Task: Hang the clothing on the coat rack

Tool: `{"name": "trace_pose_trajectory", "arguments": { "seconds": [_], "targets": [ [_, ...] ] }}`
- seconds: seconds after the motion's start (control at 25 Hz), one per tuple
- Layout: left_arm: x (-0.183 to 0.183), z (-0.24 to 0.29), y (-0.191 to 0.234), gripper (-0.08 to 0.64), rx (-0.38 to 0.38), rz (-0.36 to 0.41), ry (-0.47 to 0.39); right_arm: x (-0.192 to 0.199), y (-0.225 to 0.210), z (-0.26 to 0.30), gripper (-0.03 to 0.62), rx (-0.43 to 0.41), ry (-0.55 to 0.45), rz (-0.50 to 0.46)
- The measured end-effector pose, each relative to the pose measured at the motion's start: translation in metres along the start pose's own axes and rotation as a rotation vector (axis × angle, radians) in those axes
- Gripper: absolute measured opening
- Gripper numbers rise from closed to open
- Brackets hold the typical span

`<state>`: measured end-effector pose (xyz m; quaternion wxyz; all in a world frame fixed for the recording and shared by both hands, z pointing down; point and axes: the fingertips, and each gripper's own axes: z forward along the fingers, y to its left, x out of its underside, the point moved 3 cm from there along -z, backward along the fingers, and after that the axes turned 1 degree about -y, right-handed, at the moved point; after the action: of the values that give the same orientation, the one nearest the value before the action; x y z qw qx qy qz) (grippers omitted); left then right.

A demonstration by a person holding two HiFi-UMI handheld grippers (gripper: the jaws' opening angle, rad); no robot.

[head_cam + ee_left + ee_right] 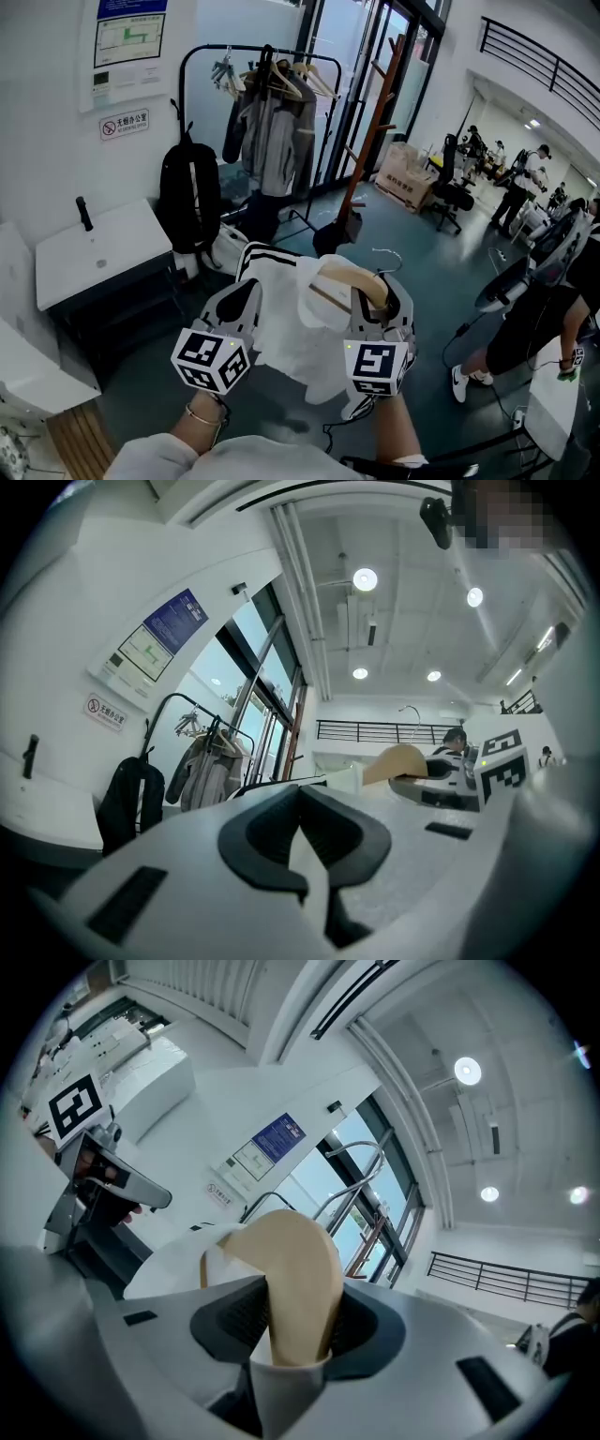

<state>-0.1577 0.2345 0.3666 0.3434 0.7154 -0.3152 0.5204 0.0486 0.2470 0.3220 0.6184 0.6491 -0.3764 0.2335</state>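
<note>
Nearest, the left gripper (246,298) has its jaws drawn together on a thin fold of the white garment with black stripes (286,333), pinching the cloth at one shoulder. Beside it, the right gripper (377,305) has its jaws clamped on one end of the pale curved wooden hanger (349,277), with white cloth caught alongside the wood. The garment is draped over that hanger between the two grippers, held in the air above the grey floor (422,272). The hanger's thin metal hook (386,253) stands up near the right gripper. Behind, to the left, stands a white cabinet (94,248), with a black backpack (187,197) beside it against the wall. Farther back, a black metal clothes rail (281,49) carries grey jackets (274,131) on hangers. Just right of it rises the reddish-brown wooden coat rack (373,117), well apart from the held garment. People (520,187) stand at the far right.
</note>
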Motion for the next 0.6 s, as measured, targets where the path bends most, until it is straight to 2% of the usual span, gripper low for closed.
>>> {"name": "trace_pose_trajectory", "arguments": {
  "seconds": [0.4, 0.6],
  "targets": [
    [0.013, 0.027, 0.025, 0.008, 0.052, -0.025, 0.025, 0.006, -0.001, 0.032, 0.175, 0.024, 0.032, 0.019],
    [0.023, 0.047, 0.036, 0.008, 0.052, -0.031, 0.044, 0.015, -0.003, 0.053, 0.175, 0.027, 0.037, 0.023]
  ]
}}
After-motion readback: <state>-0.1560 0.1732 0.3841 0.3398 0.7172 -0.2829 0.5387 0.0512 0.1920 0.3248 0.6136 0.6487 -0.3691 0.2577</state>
